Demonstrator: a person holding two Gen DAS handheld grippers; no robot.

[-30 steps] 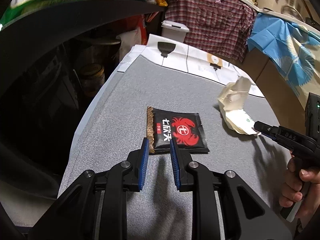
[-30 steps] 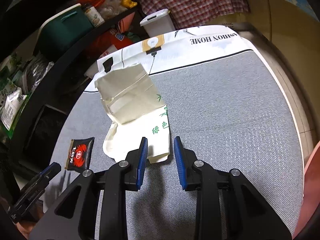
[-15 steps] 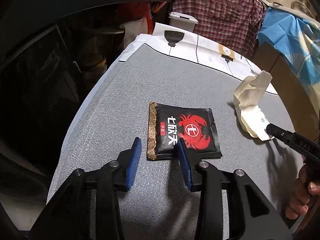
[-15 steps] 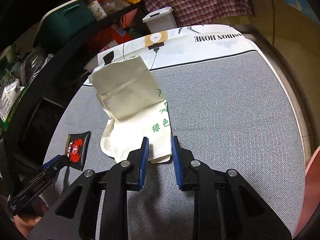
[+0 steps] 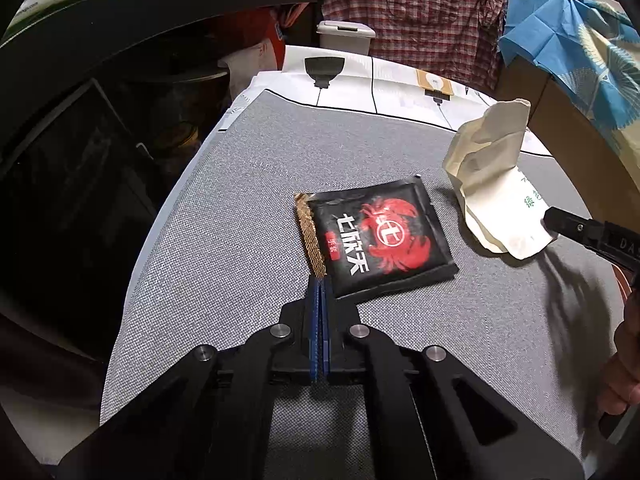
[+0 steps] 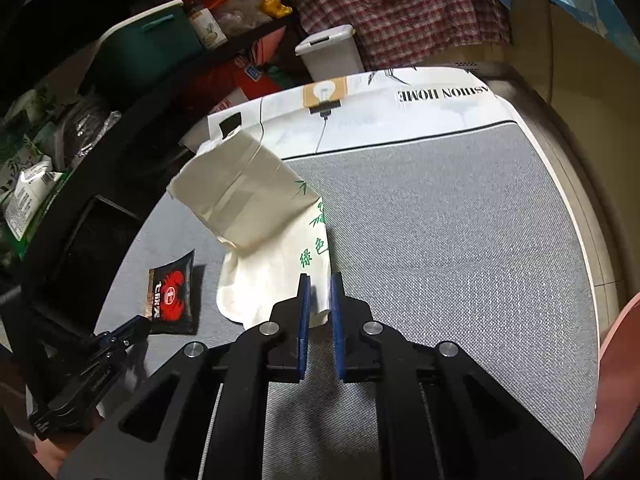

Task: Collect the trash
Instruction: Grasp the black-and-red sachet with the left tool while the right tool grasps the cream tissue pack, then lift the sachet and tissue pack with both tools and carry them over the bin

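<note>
Starting at our left gripper (image 5: 319,280): the jaws have just snapped closed, blue pads flat together, and they're pinching the near gold-trimmed corner of the black crab packet (image 5: 380,236). That corner sits right at the tips, and the rest of the packet lies flat on the grey woven surface (image 5: 240,208).

Our right gripper (image 6: 319,286) has been closing too. Its jaws are down to a narrow gap with the near edge of the cream paper bag (image 6: 256,220) between them, and the pads look like they're pressing on the thin paper there. The bag has green printing on it and its far end is folded and sticking up off the surface.

From the left camera the bag sits just to the right of the packet, close but not touching.

Further out, a white printed cloth (image 6: 400,112) with a lightbulb drawing covers the far edge. Behind that there's a small white lidded bin (image 6: 330,54) and a red plaid shirt (image 5: 420,8). A dark shelf (image 6: 100,92) full of clutter runs along the left.
</note>
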